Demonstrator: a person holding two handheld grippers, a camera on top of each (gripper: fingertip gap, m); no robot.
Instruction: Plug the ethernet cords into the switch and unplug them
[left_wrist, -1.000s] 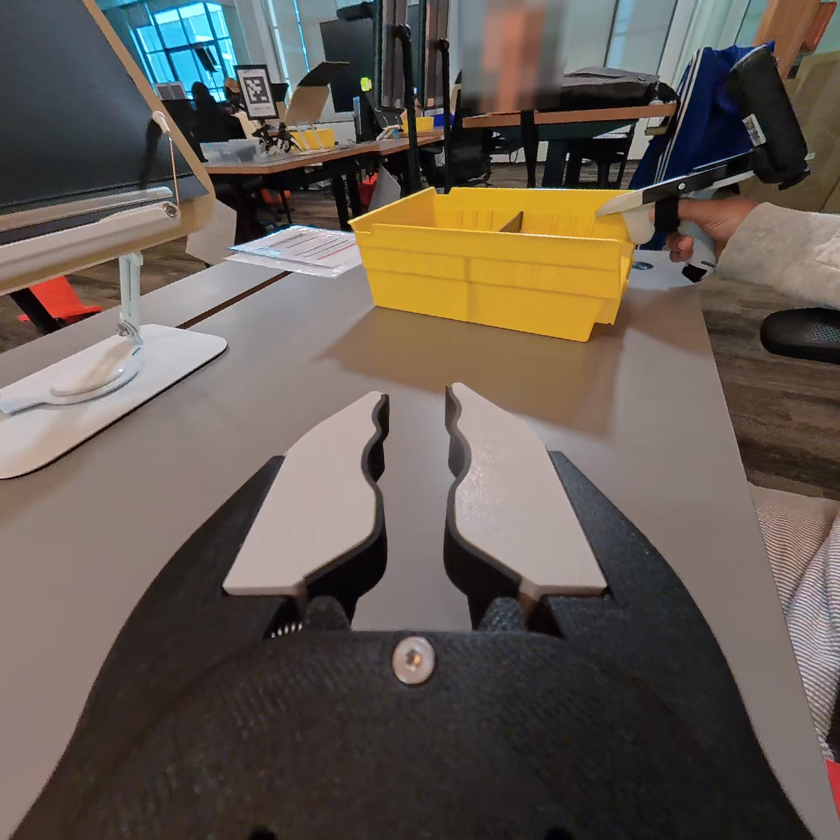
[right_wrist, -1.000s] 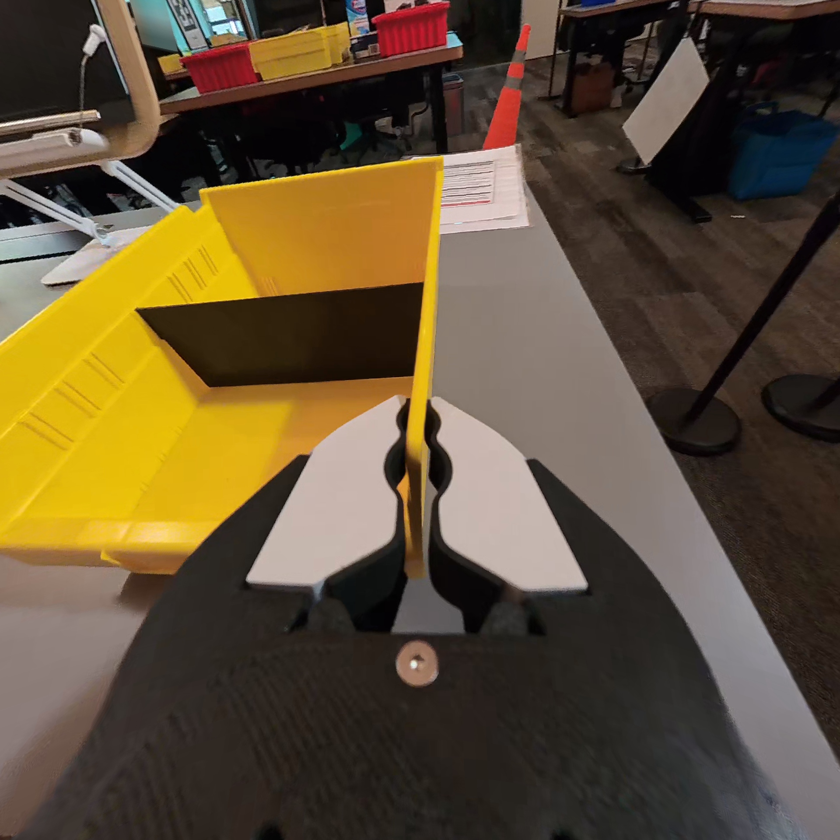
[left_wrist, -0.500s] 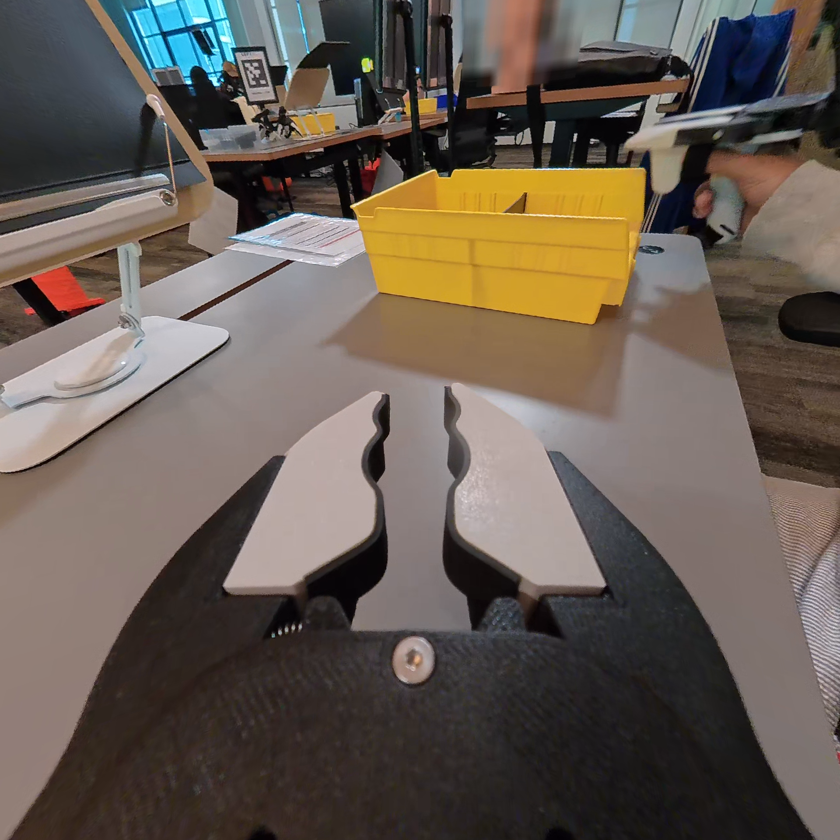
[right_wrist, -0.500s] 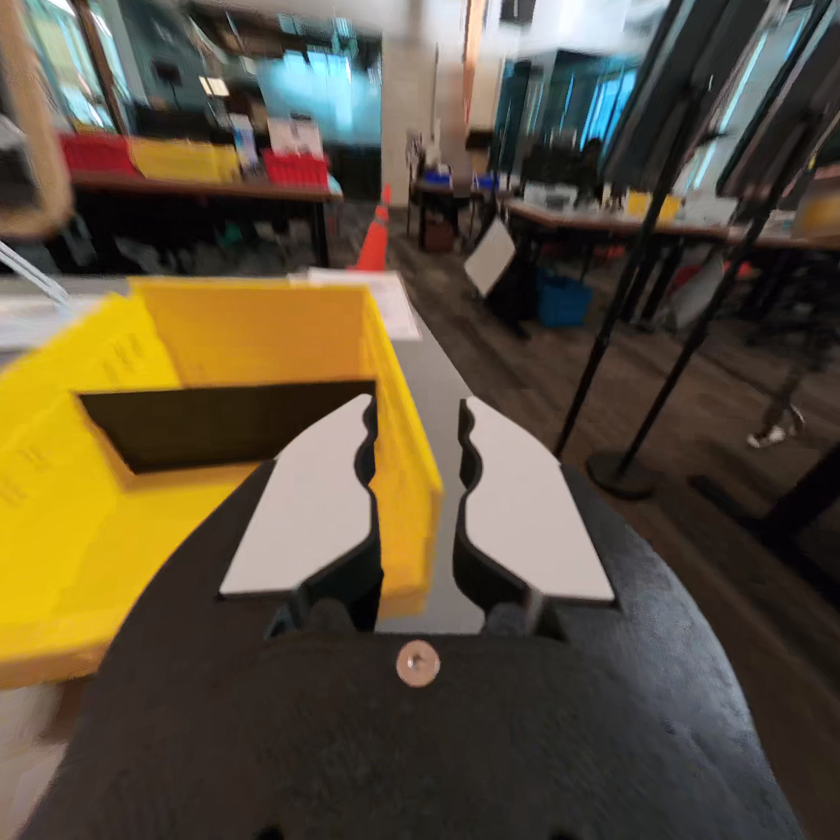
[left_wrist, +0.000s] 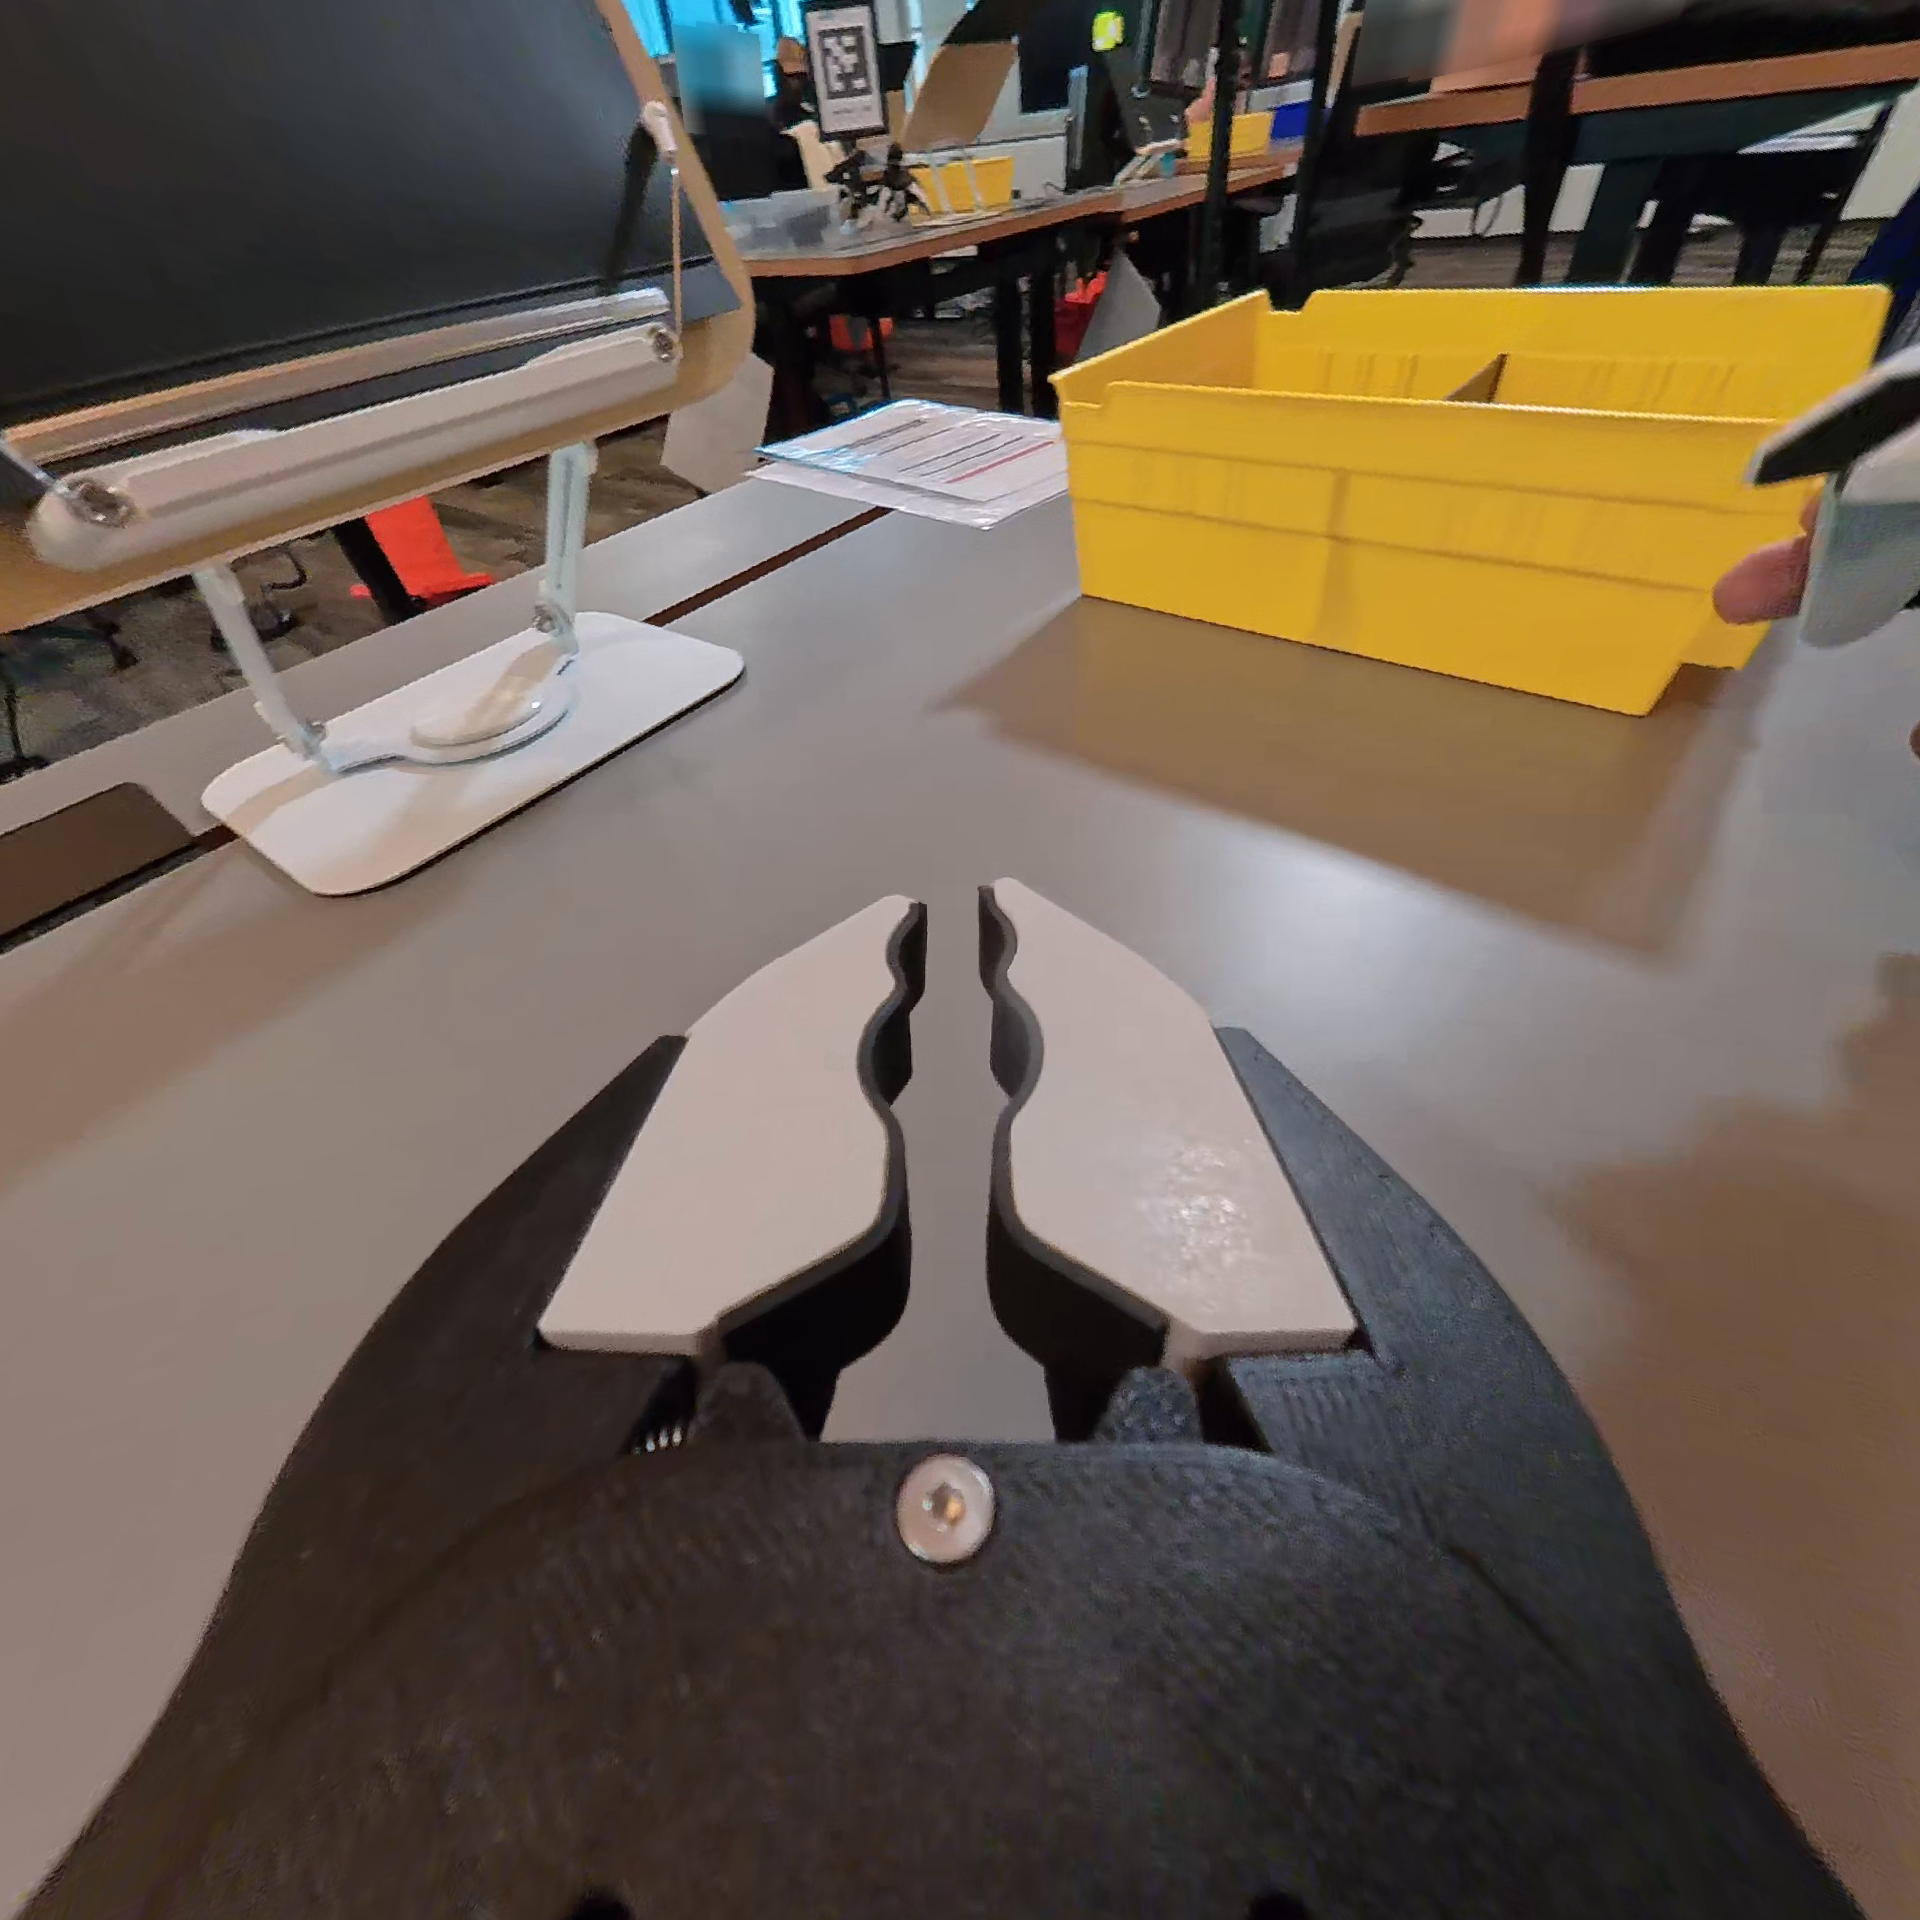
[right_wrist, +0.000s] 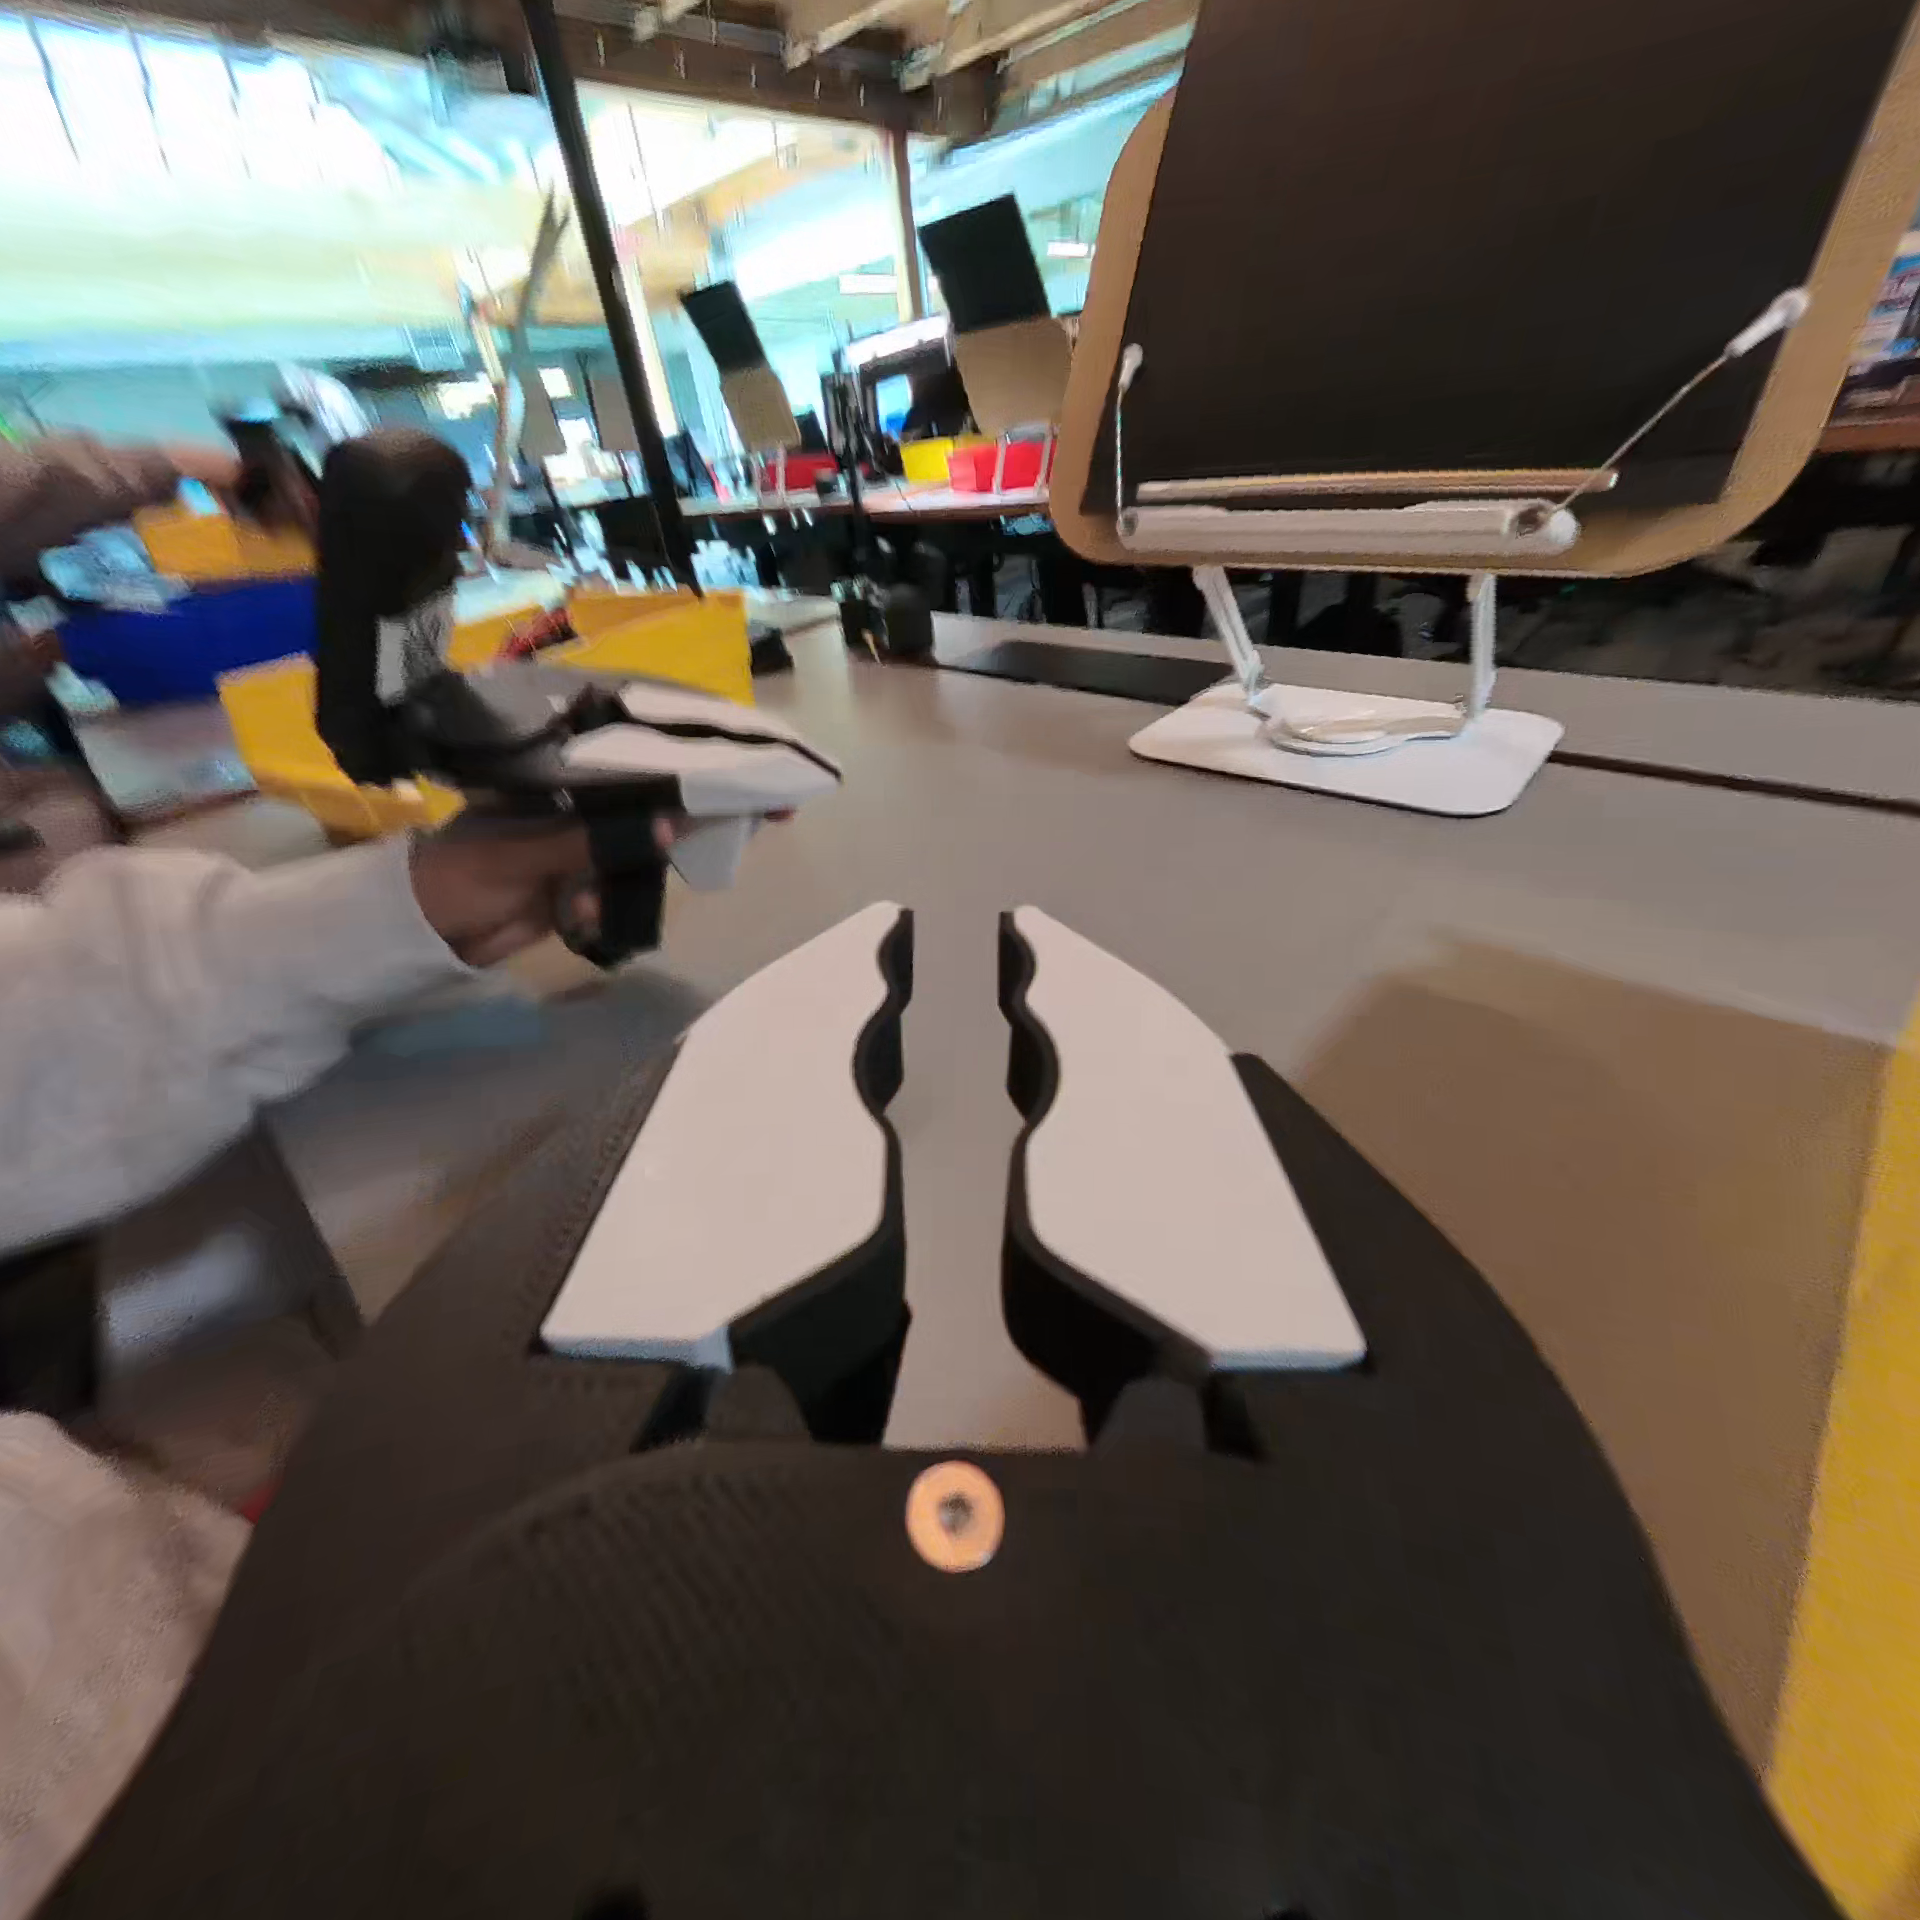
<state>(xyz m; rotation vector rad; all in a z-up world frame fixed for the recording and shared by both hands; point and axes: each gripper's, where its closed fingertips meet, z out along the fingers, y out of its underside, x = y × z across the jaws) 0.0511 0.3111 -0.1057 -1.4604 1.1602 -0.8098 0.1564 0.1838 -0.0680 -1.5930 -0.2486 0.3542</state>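
Note:
No ethernet cord or switch shows in either view. My left gripper (left_wrist: 951, 914) hovers low over the grey table (left_wrist: 1195, 831), its fingers a narrow gap apart with nothing between them. It also shows in the right wrist view (right_wrist: 816, 769), held in a hand at the left. My right gripper (right_wrist: 956, 920) is open and empty over the same table. Its fingertips poke in at the right edge of the left wrist view (left_wrist: 1829, 442), in front of the yellow bin (left_wrist: 1403, 520).
The yellow bin with a black divider stands at the back right; its wall shows close on the right (right_wrist: 1860, 1455). A tablet on a white stand (left_wrist: 468, 727) (right_wrist: 1351, 748) stands across the table. Papers (left_wrist: 925, 457) lie beside the bin.
My right gripper let go of the bin's wall, opened and swung left toward the table's middle. My left gripper's fingers have drawn closer together and it has turned left.

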